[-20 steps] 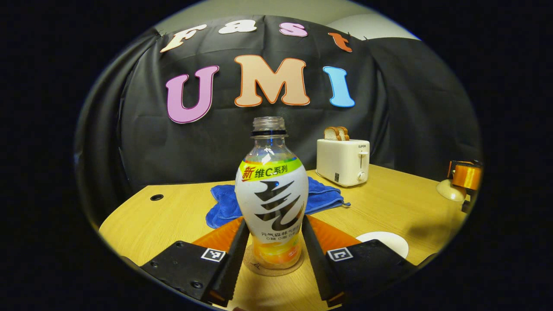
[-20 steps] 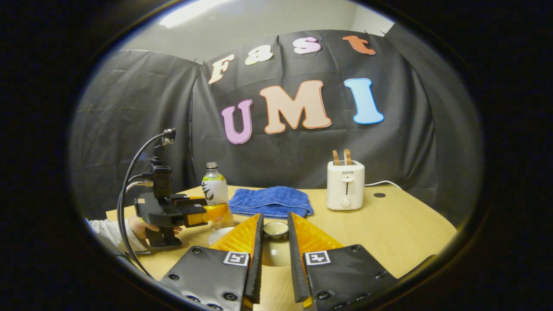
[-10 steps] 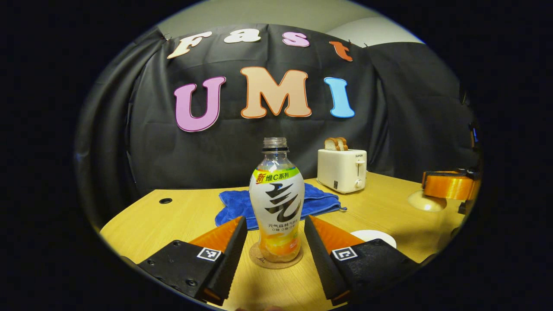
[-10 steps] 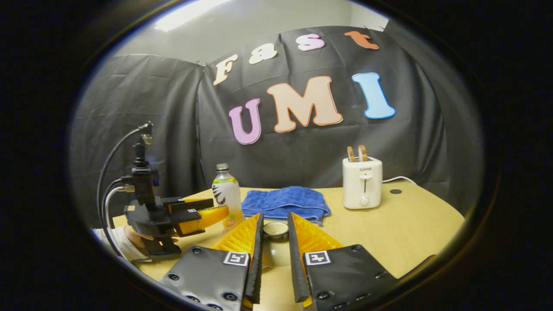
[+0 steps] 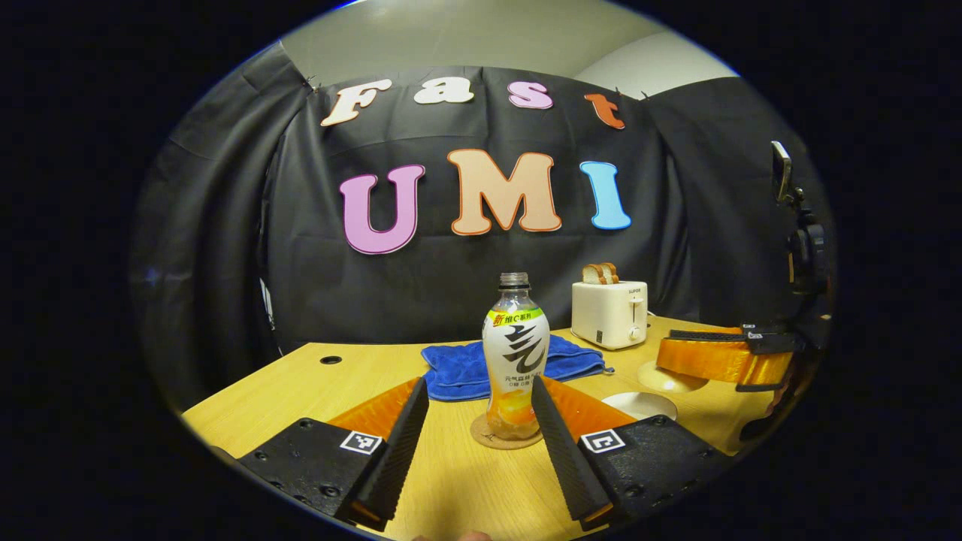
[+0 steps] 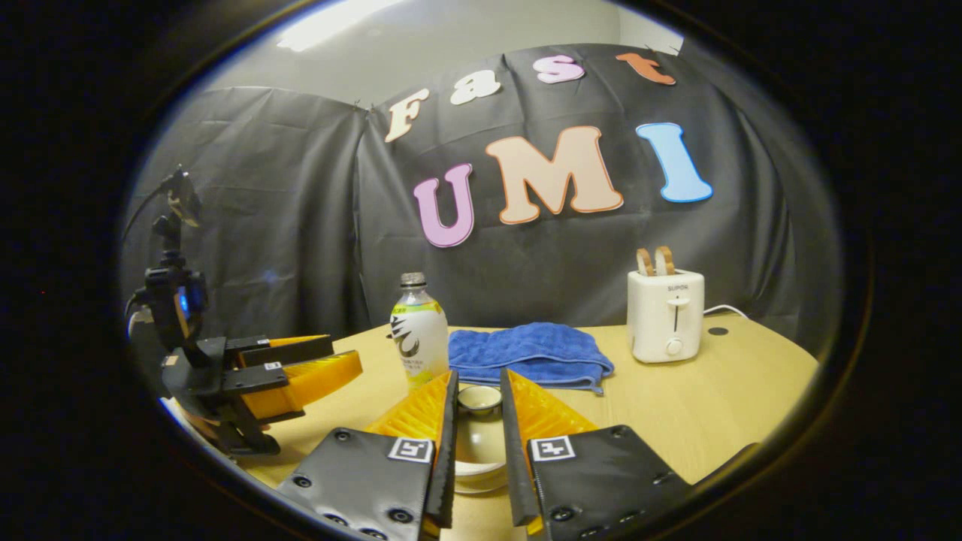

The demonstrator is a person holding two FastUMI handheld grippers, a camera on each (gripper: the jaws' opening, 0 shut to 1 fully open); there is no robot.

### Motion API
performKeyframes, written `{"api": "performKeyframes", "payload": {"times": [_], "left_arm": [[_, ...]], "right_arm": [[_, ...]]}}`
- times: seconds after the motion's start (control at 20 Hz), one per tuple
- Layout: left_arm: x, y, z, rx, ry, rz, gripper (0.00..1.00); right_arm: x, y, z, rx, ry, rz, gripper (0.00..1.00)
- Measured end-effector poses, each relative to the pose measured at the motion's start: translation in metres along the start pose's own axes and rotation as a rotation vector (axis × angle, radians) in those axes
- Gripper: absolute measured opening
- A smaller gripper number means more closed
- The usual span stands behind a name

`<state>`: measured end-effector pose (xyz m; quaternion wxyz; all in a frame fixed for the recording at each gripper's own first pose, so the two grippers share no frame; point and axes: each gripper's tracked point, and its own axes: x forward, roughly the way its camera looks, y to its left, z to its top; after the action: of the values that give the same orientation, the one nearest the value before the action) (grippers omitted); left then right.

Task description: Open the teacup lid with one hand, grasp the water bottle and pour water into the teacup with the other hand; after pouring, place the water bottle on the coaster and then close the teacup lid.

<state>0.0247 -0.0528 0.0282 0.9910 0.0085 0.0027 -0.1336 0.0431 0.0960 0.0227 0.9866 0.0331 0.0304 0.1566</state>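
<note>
The bottle point(image 5: 515, 353) stands upright on the cork coaster point(image 5: 485, 436), cap off, near the middle of the table point(image 5: 316, 391); I judge pouring is over and this is its resting place, out of the way of the cup. My left gripper point(image 5: 473, 439) is released, its fingers wide apart on either side of the bottle without touching it, so the bottle stands on its own. In the right gripper view the bottle point(image 6: 418, 330) sits just left of the blue towel point(image 6: 530, 353), with the left gripper point(image 6: 301, 368) off to the left, clear of it.

The lid point(image 6: 479, 399) is clenched by its knob between the fingers of my right gripper point(image 6: 478, 421), held above the teacup point(image 6: 478, 469), whose pale rim shows just below; I hold it centred there so it can go straight down. From the left gripper view the right gripper point(image 5: 721, 359) hangs at the far right over the table, and a white saucer point(image 5: 640, 404) lies near it. I cannot tell how well lid and cup line up.

A toaster point(image 6: 667, 315) with bread stands far right, well apart from everything. What remains, I judge, is closing the cup.
</note>
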Motion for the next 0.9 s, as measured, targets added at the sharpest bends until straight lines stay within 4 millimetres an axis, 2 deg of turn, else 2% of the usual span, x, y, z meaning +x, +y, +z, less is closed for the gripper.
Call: {"api": "performKeyframes", "payload": {"times": [0.15, 0.45, 0.9], "left_arm": [[-0.015, 0.01, 0.008, -0.018, -0.039, 0.039, 0.81], [-0.026, 0.014, 0.008, -0.012, -0.058, 0.051, 0.81], [-0.031, 0.011, 0.012, -0.014, -0.074, 0.04, 0.81]], "right_arm": [[0.008, 0.005, -0.013, -0.012, 0.024, -0.015, 0.32], [0.019, 0.011, -0.035, -0.038, 0.066, -0.035, 0.32], [0.021, 0.009, -0.045, -0.06, 0.083, -0.054, 0.34]]}}
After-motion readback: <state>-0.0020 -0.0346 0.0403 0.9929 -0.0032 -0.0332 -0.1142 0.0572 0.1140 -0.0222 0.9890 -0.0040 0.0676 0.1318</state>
